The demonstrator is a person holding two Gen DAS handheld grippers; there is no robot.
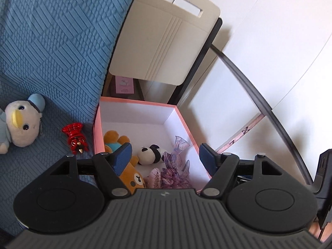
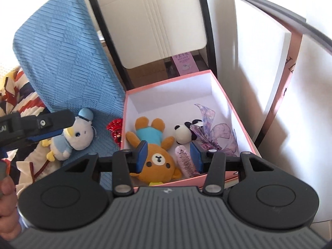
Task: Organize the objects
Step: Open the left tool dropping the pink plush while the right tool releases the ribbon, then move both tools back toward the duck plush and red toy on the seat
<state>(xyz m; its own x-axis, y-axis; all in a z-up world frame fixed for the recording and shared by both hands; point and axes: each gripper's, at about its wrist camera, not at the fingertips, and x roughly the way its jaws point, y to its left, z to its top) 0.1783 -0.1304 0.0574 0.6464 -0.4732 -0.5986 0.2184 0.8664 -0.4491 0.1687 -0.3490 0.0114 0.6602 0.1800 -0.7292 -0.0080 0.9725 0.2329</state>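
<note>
Left gripper [image 1: 165, 155]: blue-padded jaws spread, empty, over pink cardboard box [image 1: 96, 128]
Right gripper [image 2: 169, 155]: jaws spread, empty, over same box
Inside box: brown plush bear [image 2: 154, 153], panda plush [image 2: 183, 134], purple ribbon bow [image 2: 211, 132]
Beside box, on blue cloth: red ornament [image 1: 75, 138], white duck plush [image 1: 19, 124]

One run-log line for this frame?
left tool: open | right tool: open | pink cardboard box: brown plush bear inside | white plush duck: outside

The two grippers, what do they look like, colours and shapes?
Both match: the left gripper and right gripper have ribbed dark grey bodies, two round black discs, black linkage arms with silver rivets, and jaws faced with textured blue pads.
</note>
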